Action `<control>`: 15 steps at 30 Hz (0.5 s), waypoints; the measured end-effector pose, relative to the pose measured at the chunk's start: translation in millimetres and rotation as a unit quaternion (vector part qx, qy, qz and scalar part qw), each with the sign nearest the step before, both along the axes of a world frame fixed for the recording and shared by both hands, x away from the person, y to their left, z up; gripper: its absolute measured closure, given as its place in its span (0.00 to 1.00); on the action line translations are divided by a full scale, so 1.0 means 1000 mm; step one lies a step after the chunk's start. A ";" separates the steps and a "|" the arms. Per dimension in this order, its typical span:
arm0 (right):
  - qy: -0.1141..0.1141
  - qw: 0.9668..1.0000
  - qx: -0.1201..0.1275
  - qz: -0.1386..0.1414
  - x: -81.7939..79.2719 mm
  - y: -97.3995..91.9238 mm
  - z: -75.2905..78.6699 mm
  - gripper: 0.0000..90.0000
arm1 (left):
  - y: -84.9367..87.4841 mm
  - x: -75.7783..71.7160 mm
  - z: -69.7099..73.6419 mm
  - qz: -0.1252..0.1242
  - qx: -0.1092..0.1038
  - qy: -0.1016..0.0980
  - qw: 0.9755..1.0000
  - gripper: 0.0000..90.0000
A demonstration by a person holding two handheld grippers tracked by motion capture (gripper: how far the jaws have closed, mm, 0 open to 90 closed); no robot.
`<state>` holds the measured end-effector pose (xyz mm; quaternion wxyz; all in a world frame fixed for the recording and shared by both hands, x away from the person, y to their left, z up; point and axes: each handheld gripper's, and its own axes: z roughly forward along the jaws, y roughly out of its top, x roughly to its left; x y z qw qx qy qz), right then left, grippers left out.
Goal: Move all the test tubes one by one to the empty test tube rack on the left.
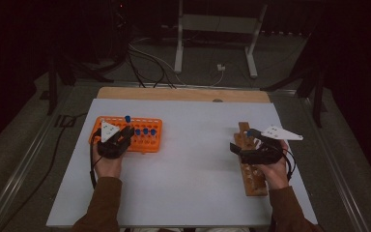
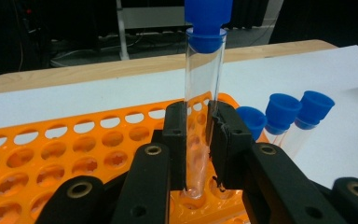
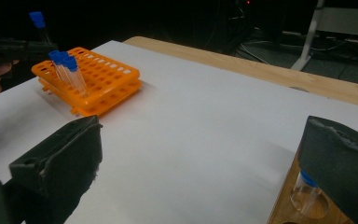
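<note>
High view: overhead from person's side, facing forward-down on white table (image 1: pixel 188 159). Left gripper view: close, low over orange rack (image 2: pixel 51 154). Right gripper view: low, looking across table toward same rack (image 3: pixel 98 79), farther off

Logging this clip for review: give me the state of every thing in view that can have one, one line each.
Left gripper: shut on the held tube.
Held tube: upright, blue cap on, its bottom at a hole of the rack.
Orange rack: flat on the table, most holes empty.
Three capped tubes: standing in the rack, tilted.
Right gripper: jaws open, nothing between them.
Wooden rack: flat on the table.
Tube in wooden rack: seated in a hole, blue-capped.
</note>
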<state>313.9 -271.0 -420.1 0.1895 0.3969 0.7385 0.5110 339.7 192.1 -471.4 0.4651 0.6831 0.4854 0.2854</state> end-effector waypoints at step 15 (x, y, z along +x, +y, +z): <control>0.000 1.000 -0.001 0.003 0.000 0.001 -0.001 0.00 | -0.002 0.001 -0.013 -0.005 0.015 0.025 1.000 0.87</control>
